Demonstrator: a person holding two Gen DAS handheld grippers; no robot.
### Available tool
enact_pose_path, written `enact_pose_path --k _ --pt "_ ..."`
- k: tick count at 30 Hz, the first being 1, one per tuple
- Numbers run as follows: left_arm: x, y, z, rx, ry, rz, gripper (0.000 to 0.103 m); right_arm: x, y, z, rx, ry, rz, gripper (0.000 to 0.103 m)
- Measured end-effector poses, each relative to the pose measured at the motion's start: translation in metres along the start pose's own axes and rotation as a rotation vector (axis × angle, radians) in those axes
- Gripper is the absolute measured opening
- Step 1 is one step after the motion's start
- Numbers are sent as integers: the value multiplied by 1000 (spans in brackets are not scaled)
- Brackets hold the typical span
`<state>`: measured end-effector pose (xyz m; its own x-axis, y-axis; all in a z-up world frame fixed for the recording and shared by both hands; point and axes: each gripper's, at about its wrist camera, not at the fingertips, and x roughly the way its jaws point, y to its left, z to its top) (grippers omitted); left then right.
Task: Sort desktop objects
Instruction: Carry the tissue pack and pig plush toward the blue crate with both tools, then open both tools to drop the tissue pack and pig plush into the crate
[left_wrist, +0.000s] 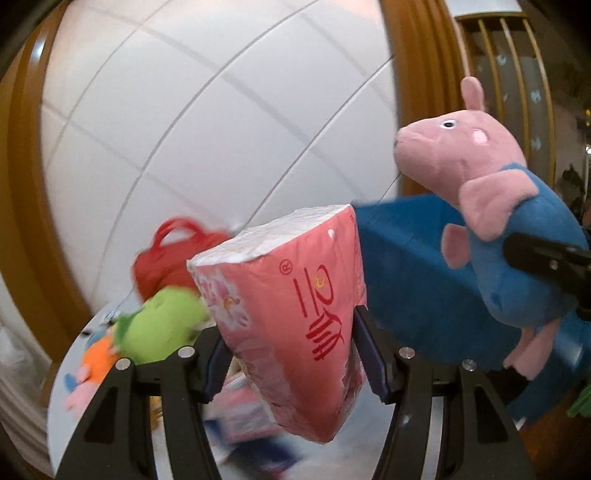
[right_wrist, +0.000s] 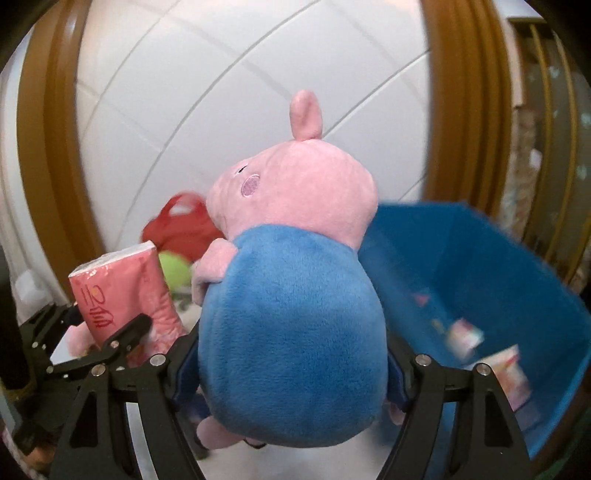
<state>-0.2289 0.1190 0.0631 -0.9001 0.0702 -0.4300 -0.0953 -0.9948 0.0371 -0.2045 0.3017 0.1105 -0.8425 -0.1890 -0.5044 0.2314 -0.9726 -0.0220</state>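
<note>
Left hand-held gripper (left_wrist: 291, 354) clamps pink tissue pack (left_wrist: 295, 317); right hand-held gripper (right_wrist: 291, 369) clamps pig plush (right_wrist: 291, 314); blue bin (right_wrist: 491, 280) just right of it.

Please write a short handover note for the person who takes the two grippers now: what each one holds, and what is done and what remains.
Left gripper: shut on the pink tissue pack, held in the air.
Right gripper: shut on the pig plush, also lifted.
Blue bin: on the right, already holds some small packs.
Left to do: place both held items; green plush, red bag and other toys remain on the table.
</note>
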Motion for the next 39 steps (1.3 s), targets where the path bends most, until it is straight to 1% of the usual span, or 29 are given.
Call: enact_pose_path --k 1,2,4,5,7,8,9,10,11,12,14,15,16,18,19,21,22,23,25,29,30,31,33,34,37,39 --pt "2 -15 9 -5 -3 -6 59 0 0 0 0 0 0 79" --pt "7 -42 26 -13 -1 -27 59 -7 -26 9 -8 -11 -13 79" --pt "14 -78 47 -15 4 -69 59 -15 -65 23 -18 -8 -32 79" --pt "20 -102 60 -12 13 -84 59 -17 -107 35 -40 6 -60 79" --pt "33 -140 78 5 37 -103 60 -10 -147 44 -56 35 -102 80" --pt "45 -161 87 12 79 -124 60 -10 -147 44 -56 35 -102 80" --pt "54 -177 91 24 118 -143 60 -4 -164 46 -63 51 -124 80" --pt "67 -194 95 41 167 -169 59 11 -199 41 -65 103 -167 80" --pt "84 -216 96 67 236 -184 59 19 -214 37 -64 131 -176 80" --pt "94 -227 98 87 275 -188 59 29 -226 35 -66 164 -185 80" --pt "120 -258 93 127 387 -203 59 52 -250 24 -64 240 -190 80" --pt "123 -268 90 149 410 -200 59 52 -250 24 -64 240 -190 80" --pt "130 -281 85 181 444 -196 59 71 -272 8 -57 307 -182 80" --pt "139 -295 80 211 491 -199 59 82 -289 -6 -55 359 -175 80" --pt "143 -304 77 236 503 -190 57 86 -296 -15 -60 387 -175 80" --pt "139 -312 72 261 501 -174 56 98 -308 -26 -70 431 -180 80" --pt "141 -316 72 260 511 -179 56 101 -312 -32 -78 450 -182 80" --pt "142 -321 71 261 517 -186 56 104 -316 -35 -80 463 -181 80" --pt "141 -329 69 282 511 -176 56 103 -319 -43 -83 482 -185 80" --pt "144 -331 65 287 526 -172 56 105 -332 -49 -77 486 -192 80" --pt "141 -334 64 292 530 -165 58 105 -332 -49 -77 486 -192 80" --pt "141 -335 63 292 536 -163 60 105 -337 -49 -81 485 -199 81" --pt "138 -336 59 296 540 -149 73 101 -339 -46 -73 479 -214 86" --pt "137 -336 58 300 539 -143 75 98 -334 -46 -75 477 -218 89" --pt "132 -335 55 298 542 -142 76 95 -333 -46 -80 477 -233 93" --pt "128 -334 54 297 537 -139 76 92 -332 -45 -88 470 -243 93"
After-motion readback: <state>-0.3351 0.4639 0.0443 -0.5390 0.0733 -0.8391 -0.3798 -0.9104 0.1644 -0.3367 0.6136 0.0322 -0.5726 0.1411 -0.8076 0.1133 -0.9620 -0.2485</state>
